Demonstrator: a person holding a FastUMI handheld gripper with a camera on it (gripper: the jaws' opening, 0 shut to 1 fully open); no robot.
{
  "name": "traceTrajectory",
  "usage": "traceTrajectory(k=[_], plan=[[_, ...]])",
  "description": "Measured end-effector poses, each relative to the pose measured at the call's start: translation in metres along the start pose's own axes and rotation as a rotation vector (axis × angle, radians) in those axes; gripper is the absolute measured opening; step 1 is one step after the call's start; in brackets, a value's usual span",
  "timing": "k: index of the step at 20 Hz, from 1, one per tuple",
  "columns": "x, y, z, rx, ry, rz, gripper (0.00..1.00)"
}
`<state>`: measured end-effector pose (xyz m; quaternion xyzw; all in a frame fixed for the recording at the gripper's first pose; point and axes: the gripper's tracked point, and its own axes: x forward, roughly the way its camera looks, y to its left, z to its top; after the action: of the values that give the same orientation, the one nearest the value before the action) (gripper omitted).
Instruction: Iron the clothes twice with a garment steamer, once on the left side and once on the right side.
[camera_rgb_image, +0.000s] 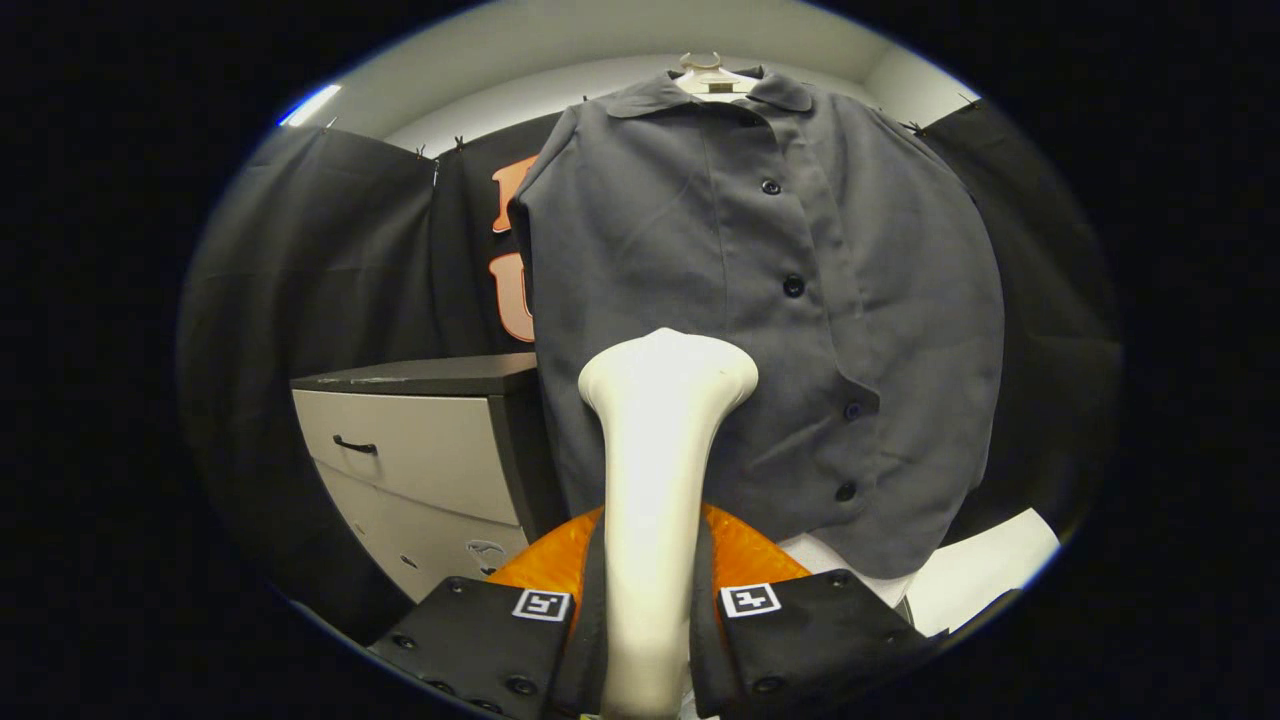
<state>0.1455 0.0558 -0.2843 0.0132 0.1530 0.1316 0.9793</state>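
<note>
Gripping the garment steamer (655, 470) between closed fingers (648, 640), head near shirt (760, 300) hem, cabinet (420, 450) beside.

So the gripper (648, 620) points forward and a bit upward, with both of its blocky fingers (480, 640) sitting side by side, each one carrying a small square black-and-white marker on its top face. The fingers are closed in from either side against the handle of the smooth cream-white plastic garment steamer (660, 470), pressing on it left and right so the grip looks snug. The handle runs straight up out of the gap between them, and the steamer's wide flared head sits just ahead of the fingertips.
</note>
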Motion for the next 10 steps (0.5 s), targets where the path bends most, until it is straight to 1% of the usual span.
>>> traceTrajectory(k=[3, 5, 7, 10], plan=[[-0.004, -0.003, -0.009, 0.005, 0.013, -0.01, 0.41], [-0.014, -0.006, 0.0, 0.007, -0.011, -0.018, 0.41], [-0.028, -0.01, 0.02, 0.002, -0.06, -0.03, 0.41], [-0.047, -0.022, 0.065, -0.002, -0.149, -0.055, 0.4]])
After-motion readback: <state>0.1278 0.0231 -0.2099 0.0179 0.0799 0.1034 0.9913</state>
